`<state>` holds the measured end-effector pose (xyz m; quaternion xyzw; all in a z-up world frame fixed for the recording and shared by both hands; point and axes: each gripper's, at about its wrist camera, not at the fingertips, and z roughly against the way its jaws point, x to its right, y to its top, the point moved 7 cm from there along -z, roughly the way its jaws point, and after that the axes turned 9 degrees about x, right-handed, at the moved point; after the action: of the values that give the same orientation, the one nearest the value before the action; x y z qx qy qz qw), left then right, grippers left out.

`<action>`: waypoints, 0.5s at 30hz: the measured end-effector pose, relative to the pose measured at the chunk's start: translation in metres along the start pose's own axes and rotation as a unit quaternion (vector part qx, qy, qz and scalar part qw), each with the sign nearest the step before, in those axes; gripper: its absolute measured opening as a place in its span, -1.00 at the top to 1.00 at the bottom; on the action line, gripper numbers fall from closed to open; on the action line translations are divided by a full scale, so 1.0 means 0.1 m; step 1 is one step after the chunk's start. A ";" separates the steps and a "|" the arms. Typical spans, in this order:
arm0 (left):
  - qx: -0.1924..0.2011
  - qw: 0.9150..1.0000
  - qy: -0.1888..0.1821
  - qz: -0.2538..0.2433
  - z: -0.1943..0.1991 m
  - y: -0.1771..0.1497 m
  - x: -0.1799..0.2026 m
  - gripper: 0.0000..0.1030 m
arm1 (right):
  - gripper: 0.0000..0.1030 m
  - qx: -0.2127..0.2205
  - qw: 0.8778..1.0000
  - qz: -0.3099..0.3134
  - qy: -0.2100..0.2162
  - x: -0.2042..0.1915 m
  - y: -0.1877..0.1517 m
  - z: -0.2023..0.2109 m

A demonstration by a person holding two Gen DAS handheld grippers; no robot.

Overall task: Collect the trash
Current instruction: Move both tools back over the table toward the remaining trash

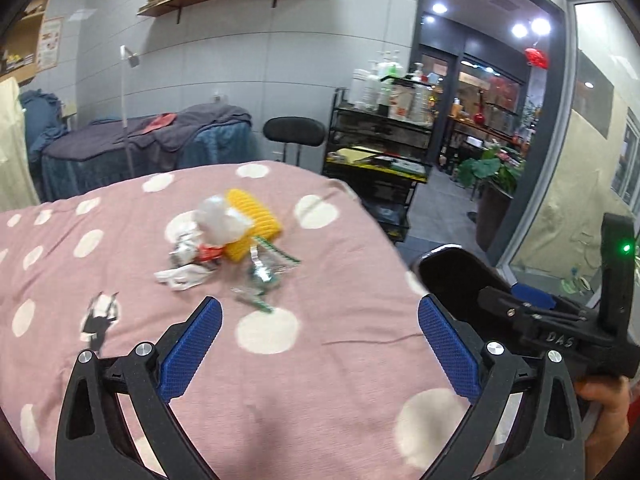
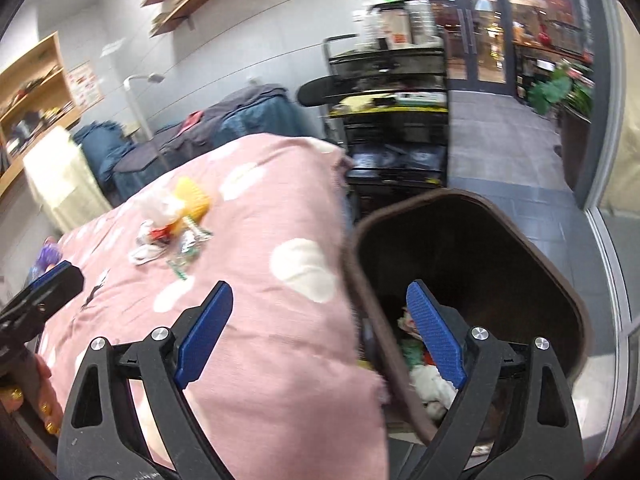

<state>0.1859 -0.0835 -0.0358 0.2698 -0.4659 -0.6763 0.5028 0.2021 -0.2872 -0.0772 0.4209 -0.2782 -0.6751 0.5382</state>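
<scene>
Both tongs stand wide apart and hold nothing. Left gripper [image 1: 320,320], with blue ribbed pads on black arms, hovers above the pink bedspread with white dots [image 1: 340,380], pointing toward the litter. Leftmost in that pile lies a crumpled white paper scrap [image 1: 182,276], touching a white wrapper with red print [image 1: 200,250]. Above them sits a bunched clear plastic bag [image 1: 222,216], resting against a yellow ribbed block [image 1: 254,226]. Just right of these lies a clear wrapper with green edging [image 1: 266,268], and a smaller green-edged strip [image 1: 252,300] sits nearest the left gripper's pads, apart from them.

Right gripper [image 2: 320,300] straddles the bedspread's edge: its left pad is over the fabric, its right pad over the mouth of a dark brown bin [image 2: 560,280] standing just beside the bed. Inside the bin lies discarded white and coloured trash [image 2: 430,386].
</scene>
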 end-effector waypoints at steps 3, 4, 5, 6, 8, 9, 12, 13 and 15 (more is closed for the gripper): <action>-0.003 1.000 0.027 -0.001 0.04 -0.03 -0.27 -0.88 | -0.70 -0.016 0.999 0.018 0.023 -0.22 0.01 -0.08; -0.004 0.999 0.038 -0.001 0.06 -0.04 -0.37 -0.88 | -0.70 -0.021 0.999 0.025 0.036 -0.32 0.01 -0.11; -0.005 0.999 0.048 0.000 0.08 -0.06 -0.47 -0.88 | -0.70 -0.024 0.998 0.033 0.046 -0.40 0.02 -0.14; -0.007 0.998 0.055 0.001 0.10 -0.07 -0.55 -0.88 | -0.70 -0.027 0.997 0.042 0.056 -0.50 0.02 -0.17; -0.010 0.997 0.072 0.006 0.13 -0.09 -0.74 -0.88 | -0.70 -0.039 0.996 0.047 0.072 -0.64 0.00 -0.24; -0.010 0.997 0.078 0.007 0.14 -0.10 -0.81 -0.88 | -0.70 -0.047 0.995 0.043 0.079 -0.70 -0.01 -0.28; -0.013 0.995 0.099 0.012 0.16 -0.12 -1.07 -0.88 | -0.71 -0.070 0.992 0.042 0.097 -0.90 -0.04 -0.43; -0.016 0.994 0.105 0.016 0.17 -0.13 -1.15 -0.88 | -0.71 -0.078 0.990 0.048 0.102 -0.98 -0.05 -0.48; -0.026 0.993 0.114 0.023 0.15 -0.16 -1.30 -0.88 | -0.70 -0.089 0.989 0.057 0.106 -1.12 -0.07 -0.56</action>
<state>0.2118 0.0441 -0.0568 0.3207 -0.3941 -0.6412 0.5750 0.2544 -0.1738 -0.0805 0.4241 -0.1816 -0.6167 0.6378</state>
